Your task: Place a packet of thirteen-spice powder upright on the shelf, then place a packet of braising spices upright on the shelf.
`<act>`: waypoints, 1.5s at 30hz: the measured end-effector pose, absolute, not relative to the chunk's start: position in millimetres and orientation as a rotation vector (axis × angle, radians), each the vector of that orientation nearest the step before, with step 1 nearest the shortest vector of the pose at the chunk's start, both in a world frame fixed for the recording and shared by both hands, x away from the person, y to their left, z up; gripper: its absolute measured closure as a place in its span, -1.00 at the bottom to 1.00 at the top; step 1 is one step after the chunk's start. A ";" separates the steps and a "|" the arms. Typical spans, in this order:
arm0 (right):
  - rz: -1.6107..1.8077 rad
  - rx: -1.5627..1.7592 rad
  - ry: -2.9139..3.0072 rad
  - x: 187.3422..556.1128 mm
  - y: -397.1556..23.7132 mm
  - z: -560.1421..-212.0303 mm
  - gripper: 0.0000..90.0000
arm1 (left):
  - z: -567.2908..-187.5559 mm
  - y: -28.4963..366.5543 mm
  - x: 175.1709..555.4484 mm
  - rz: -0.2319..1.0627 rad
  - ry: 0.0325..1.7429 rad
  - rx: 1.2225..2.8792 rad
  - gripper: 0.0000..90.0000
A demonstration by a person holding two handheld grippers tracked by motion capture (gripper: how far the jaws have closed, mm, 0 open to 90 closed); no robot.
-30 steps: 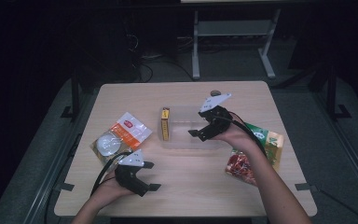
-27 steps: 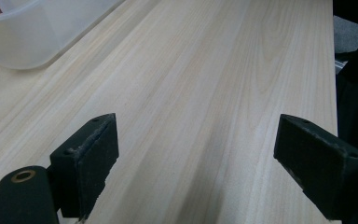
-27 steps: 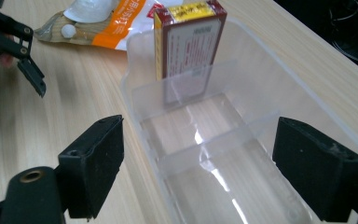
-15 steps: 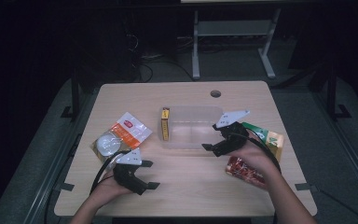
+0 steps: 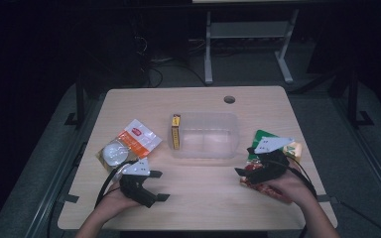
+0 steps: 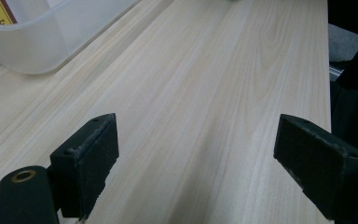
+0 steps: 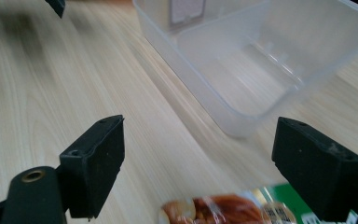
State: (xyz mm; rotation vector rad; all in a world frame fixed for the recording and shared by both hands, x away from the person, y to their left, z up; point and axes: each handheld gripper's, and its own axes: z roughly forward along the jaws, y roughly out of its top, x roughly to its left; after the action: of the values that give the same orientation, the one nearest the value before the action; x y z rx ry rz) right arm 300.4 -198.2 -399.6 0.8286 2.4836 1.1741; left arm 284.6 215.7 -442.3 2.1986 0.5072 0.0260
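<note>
A clear plastic container (image 5: 204,135) stands mid-table, with a thin yellow box (image 5: 176,131) upright at its left end. My right gripper (image 5: 244,161) is open at the near right, low over a red snack packet (image 5: 265,189) that lies partly under the hand. In the right gripper view, the wide-apart jaws (image 7: 198,154) frame bare wood. The red packet (image 7: 223,210) lies at the bottom edge and the container (image 7: 261,70) just beyond. My left gripper (image 5: 158,185) rests open at the near left. Its jaws (image 6: 196,154) have only the tabletop between them.
A green packet (image 5: 262,138) and a yellowish item (image 5: 293,148) lie right of the container. An orange-and-white packet (image 5: 138,138) and a round clear pack (image 5: 111,151) lie to its left. A cable hole (image 5: 229,99) sits near the far edge of the table (image 5: 198,208).
My right gripper has come from above the container's far right corner toward the near right and lower, down to the red packet. The left gripper has stayed put.
</note>
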 end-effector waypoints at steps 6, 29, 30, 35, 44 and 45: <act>1.184 0.892 2.444 289.7 -215.8 -404.2 -0.63 | -442.3 218.0 284.7 0.026 0.511 2.194 -0.70; 1.136 1.062 2.371 262.2 -269.5 -428.0 -0.63 | -433.0 222.9 283.8 0.047 0.513 2.160 -0.70; 1.133 1.055 2.374 263.0 -269.1 -428.8 -0.63 | -432.9 223.2 283.7 0.050 0.512 2.162 -0.70; 1.128 1.054 2.390 265.5 -272.2 -434.0 -0.63 | -429.8 222.6 287.2 0.045 0.518 2.144 -0.70; 1.037 1.093 2.447 272.3 -276.8 -451.4 -0.63 | -429.5 226.2 284.2 0.050 0.512 2.142 -0.70; 1.037 1.101 2.446 273.0 -277.7 -452.0 -0.63 | -429.3 226.6 283.7 0.051 0.513 2.143 -0.70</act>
State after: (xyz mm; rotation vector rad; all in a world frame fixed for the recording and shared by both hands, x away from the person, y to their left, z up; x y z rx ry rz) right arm 273.0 -277.7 -452.0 1.1012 2.4463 1.0367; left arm 283.7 226.6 -429.3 2.1432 0.5125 0.0509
